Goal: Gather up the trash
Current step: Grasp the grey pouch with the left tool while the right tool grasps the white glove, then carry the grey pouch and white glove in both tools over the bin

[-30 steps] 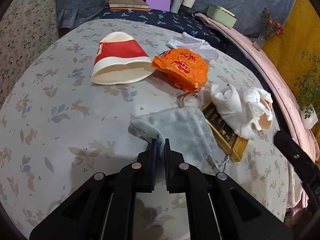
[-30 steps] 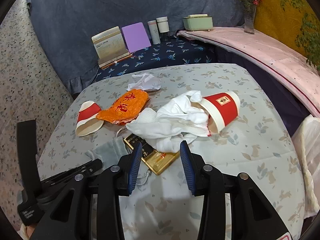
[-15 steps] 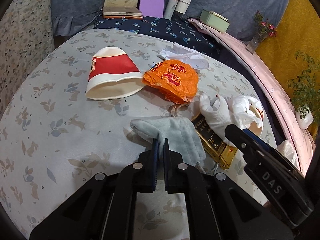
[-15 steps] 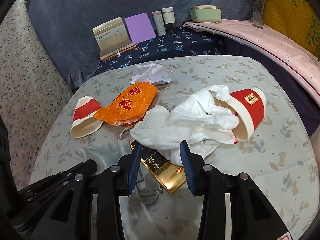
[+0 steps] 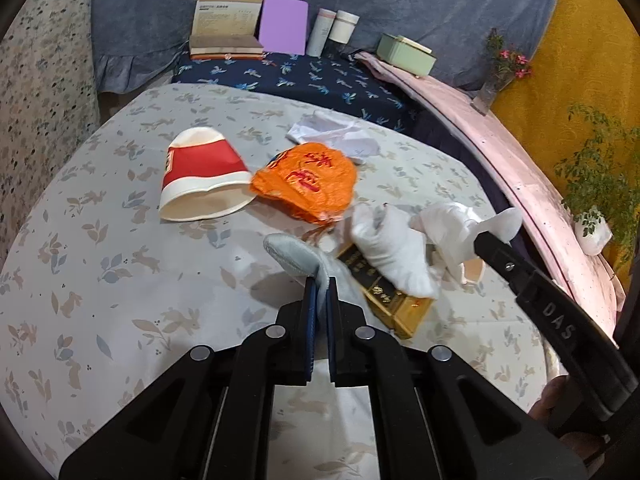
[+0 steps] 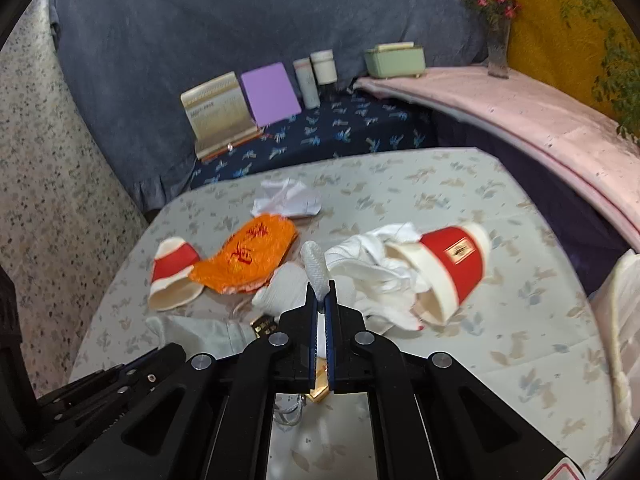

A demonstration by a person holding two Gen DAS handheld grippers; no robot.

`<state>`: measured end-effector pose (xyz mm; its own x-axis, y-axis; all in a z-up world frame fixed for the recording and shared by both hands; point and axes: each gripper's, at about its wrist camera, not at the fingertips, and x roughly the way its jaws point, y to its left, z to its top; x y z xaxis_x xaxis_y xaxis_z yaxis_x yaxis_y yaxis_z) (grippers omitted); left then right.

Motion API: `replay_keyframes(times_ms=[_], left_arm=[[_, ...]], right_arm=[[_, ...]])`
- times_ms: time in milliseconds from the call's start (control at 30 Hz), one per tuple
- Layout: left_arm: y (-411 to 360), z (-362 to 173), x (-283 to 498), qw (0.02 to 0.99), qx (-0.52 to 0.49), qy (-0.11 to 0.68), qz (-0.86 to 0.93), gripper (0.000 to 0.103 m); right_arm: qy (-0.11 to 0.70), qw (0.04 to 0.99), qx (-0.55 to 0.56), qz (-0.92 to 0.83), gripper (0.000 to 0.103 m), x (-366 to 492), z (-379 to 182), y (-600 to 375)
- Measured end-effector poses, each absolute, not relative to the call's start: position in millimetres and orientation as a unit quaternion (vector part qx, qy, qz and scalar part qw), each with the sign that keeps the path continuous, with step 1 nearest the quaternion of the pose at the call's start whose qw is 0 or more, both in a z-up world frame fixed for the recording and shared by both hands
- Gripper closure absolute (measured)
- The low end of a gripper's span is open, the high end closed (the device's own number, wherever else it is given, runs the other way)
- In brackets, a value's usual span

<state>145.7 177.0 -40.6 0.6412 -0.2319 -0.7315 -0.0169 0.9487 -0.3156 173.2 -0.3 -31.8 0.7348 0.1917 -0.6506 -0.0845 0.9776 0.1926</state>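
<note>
My left gripper (image 5: 320, 284) is shut on the grey cloth pouch (image 5: 296, 254), whose pinched edge hangs clear of the flowered table (image 5: 120, 280). The jaws of my right gripper (image 6: 321, 292) are closing and pinch a fold of the white cloth (image 6: 360, 264), which spills from a tipped red paper cup (image 6: 452, 264). A second red cup (image 5: 200, 172) lies on its side at the left. Beside it lie an orange wrapper (image 5: 312, 176) and crumpled white paper (image 5: 336, 136). A gold and black box (image 5: 384, 292) is half hidden under the cloth.
Behind the table a dark blue surface carries a book stand (image 5: 228, 20), a purple card (image 5: 282, 24), two bottles (image 5: 334, 30) and a green box (image 5: 406, 54). A pink ledge (image 6: 520, 112) with a flower vase (image 6: 498, 40) runs along the right. A white bag (image 6: 624, 320) hangs at the right edge.
My right gripper went from open to shut on a fold of the white cloth after moving in over it. My left gripper lifted the grey pouch up off the table.
</note>
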Motion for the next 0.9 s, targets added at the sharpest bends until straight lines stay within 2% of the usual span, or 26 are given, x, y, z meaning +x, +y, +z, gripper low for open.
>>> replay_keyframes(times_ms=[433,900], left_arm=[[118.8,15.6,107.2,0.911,-0.119,0.374,-0.125,0.099],[24.5,41.9,75.6,0.905,-0.070,0.360,-0.214,0.099]], right_arm=[[0.283,0.953,0.102,0.047,0.100,110.2,33.1,-60.3],[0.252,0.956,0.143,-0.031,0.100,49.5,45.6,-151.7]])
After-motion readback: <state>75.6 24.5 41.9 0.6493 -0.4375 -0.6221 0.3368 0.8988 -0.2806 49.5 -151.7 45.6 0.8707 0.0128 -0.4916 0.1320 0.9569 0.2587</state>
